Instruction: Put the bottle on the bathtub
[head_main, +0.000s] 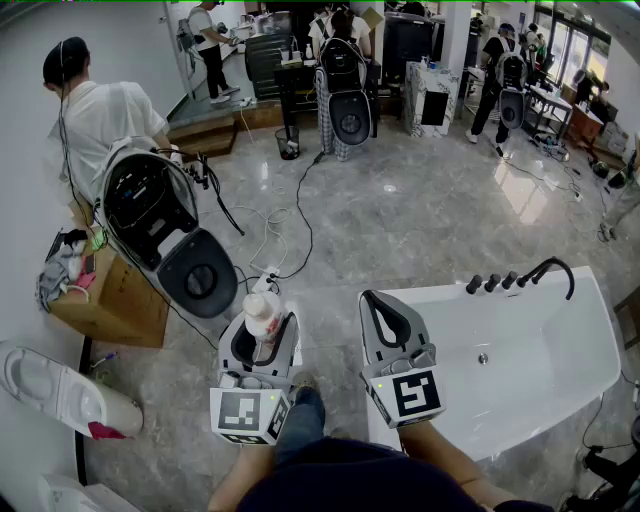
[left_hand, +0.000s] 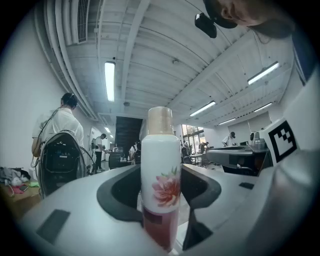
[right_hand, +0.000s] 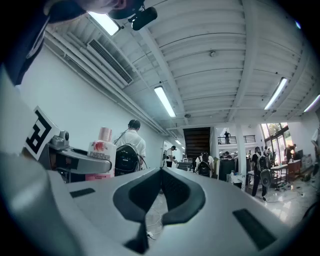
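A white bottle (head_main: 261, 312) with a pink flower print and a pale pink cap stands upright between the jaws of my left gripper (head_main: 266, 336), which is shut on it. In the left gripper view the bottle (left_hand: 160, 175) fills the middle, clamped low at its red base by the left gripper (left_hand: 161, 210). To the right lies the white bathtub (head_main: 545, 352). My right gripper (head_main: 375, 300) hovers over the tub's near left corner, shut with nothing in it. The right gripper (right_hand: 161, 171) shows its tips meeting, with the bottle (right_hand: 101, 150) off to its left.
A black faucet set (head_main: 530, 272) sits on the tub's far rim. Left of me stand a toilet with a black seat (head_main: 160, 215), a cardboard box (head_main: 110, 300) and a white toilet lying down (head_main: 50, 385). Cables (head_main: 270, 230) trail over the marble floor. A person in white (head_main: 85, 115) stands nearby.
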